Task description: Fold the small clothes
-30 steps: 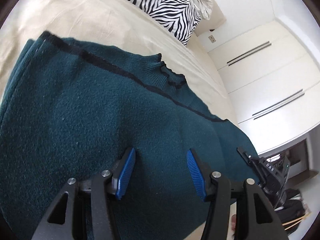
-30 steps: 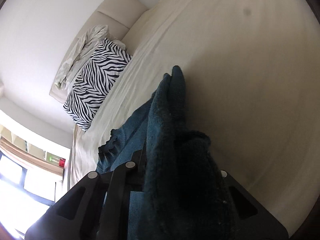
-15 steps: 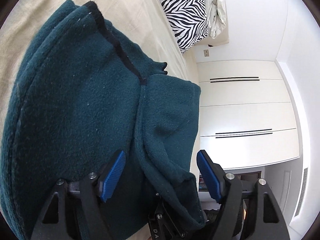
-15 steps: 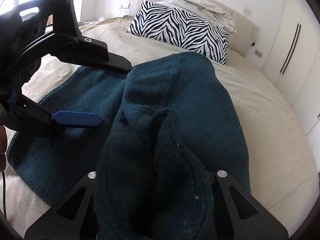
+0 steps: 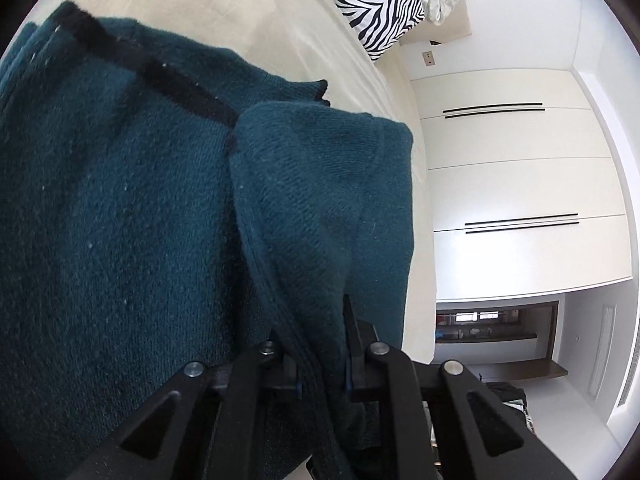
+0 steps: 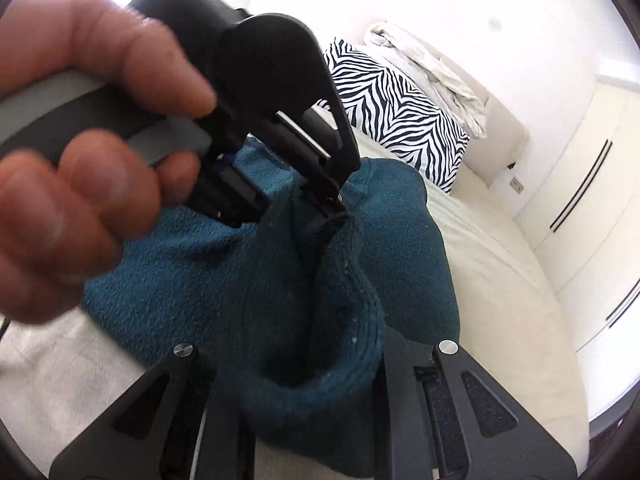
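a fold of the teal sweater [image 5: 120, 220] on the bed [image 6: 500, 272] is pinched shut in both left tongs [image 5: 320, 376] and right tongs [image 6: 316, 368], mid-fold; next, the gathered part should be laid flat and released.

The dark teal knitted garment [image 5: 120, 220] runs past the left-wrist frame's left edge and covers both gripper tips — left gripper [image 5: 320, 364], right gripper [image 6: 304, 364] — while the person's bare hand [image 6: 80, 168] appears motion-blurred.
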